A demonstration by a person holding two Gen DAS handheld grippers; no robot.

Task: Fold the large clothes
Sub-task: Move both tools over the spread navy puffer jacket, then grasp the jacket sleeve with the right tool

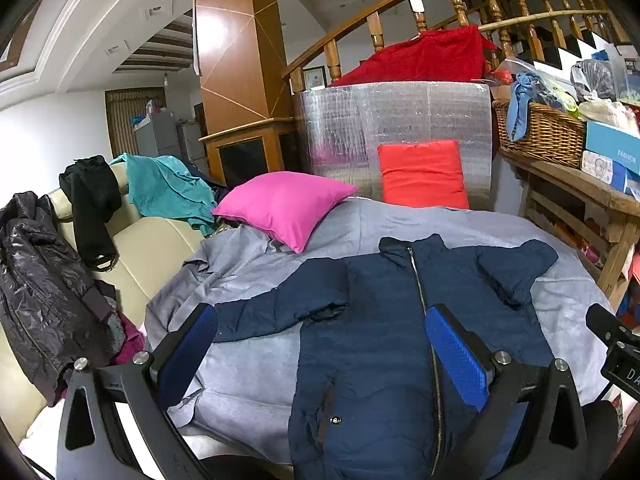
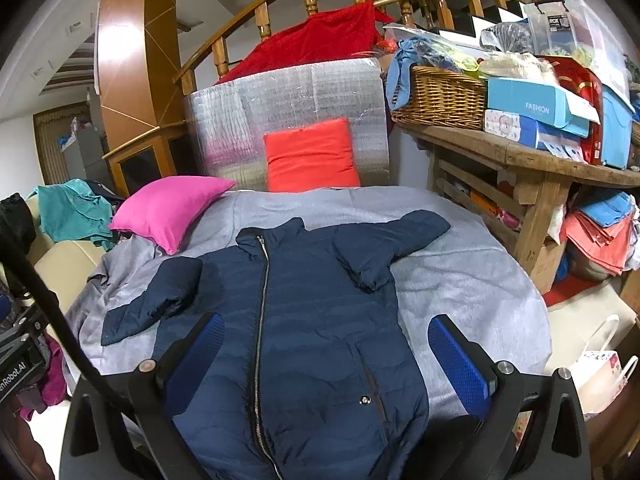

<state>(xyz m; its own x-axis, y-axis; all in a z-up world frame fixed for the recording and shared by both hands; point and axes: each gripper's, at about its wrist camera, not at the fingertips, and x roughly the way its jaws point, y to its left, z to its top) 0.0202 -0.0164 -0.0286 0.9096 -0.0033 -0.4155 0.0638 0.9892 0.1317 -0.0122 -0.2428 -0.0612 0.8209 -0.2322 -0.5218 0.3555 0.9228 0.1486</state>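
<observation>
A navy puffer jacket (image 1: 376, 320) lies face up, zipped, on a grey sheet (image 1: 256, 364); it also shows in the right wrist view (image 2: 312, 320). Its sleeves are bent, one out to the left (image 2: 148, 304), one up at the right (image 2: 392, 240). My left gripper (image 1: 320, 332) is open and empty, held above the jacket's lower left part. My right gripper (image 2: 326, 344) is open and empty above the jacket's lower middle, on the grey sheet (image 2: 472, 280). The right gripper's body shows at the right edge of the left wrist view (image 1: 616, 344).
A pink pillow (image 1: 284, 204) and an orange-red cushion (image 1: 422, 174) lie at the sheet's far edge against a silver foil panel (image 1: 392, 120). A cream sofa (image 1: 152, 248) with heaped clothes is at left. A wooden table (image 2: 520, 160) with a wicker basket (image 2: 444, 98) and boxes stands at right.
</observation>
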